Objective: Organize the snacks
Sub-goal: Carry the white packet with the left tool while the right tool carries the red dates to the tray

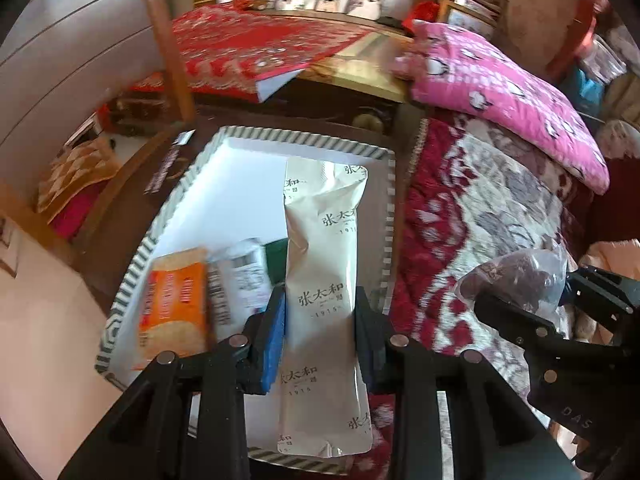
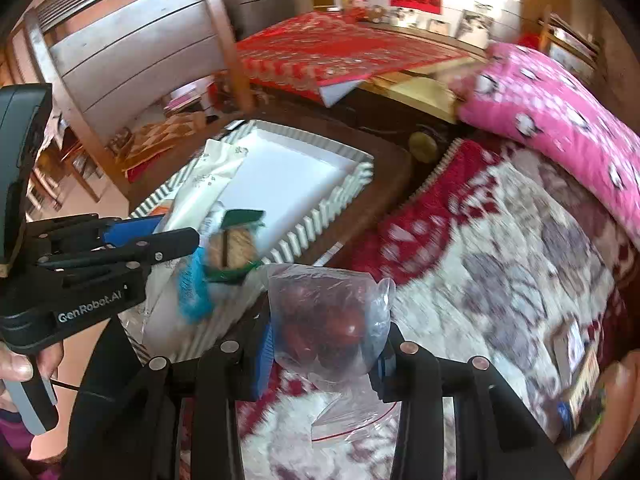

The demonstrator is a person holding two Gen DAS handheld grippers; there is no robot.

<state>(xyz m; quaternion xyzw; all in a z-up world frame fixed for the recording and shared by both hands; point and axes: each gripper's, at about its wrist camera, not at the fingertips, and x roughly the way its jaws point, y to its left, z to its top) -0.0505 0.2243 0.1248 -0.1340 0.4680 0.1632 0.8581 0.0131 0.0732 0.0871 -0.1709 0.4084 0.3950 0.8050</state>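
While the left gripper point(image 1: 320, 320) clamps the cream snack pouch point(image 1: 324, 272) mid-length above the tray's point(image 1: 384, 216) right edge, the right gripper point(image 2: 324, 344) pinches a bag of red dates point(image 2: 328, 320) over the blanket point(image 2: 500, 240); both look light, soft, slippery: grip mid-body.

- Long packet point(image 1: 324, 280), centre of the left wrist view: cream, grey print.
- Tray point(image 1: 390, 216): white floor, grey-and-white striped rim.
- Snack pack point(image 1: 174, 304), lower left: orange.
- Pillow point(image 1: 508, 92), upper right: pink, white figures.
- Blanket point(image 1: 472, 216), right: red, cream, grey floral.
- Gripper pads point(image 1: 274, 336): blue.
- Bag point(image 2: 328, 320), centre of the right wrist view: clear, dark red contents.
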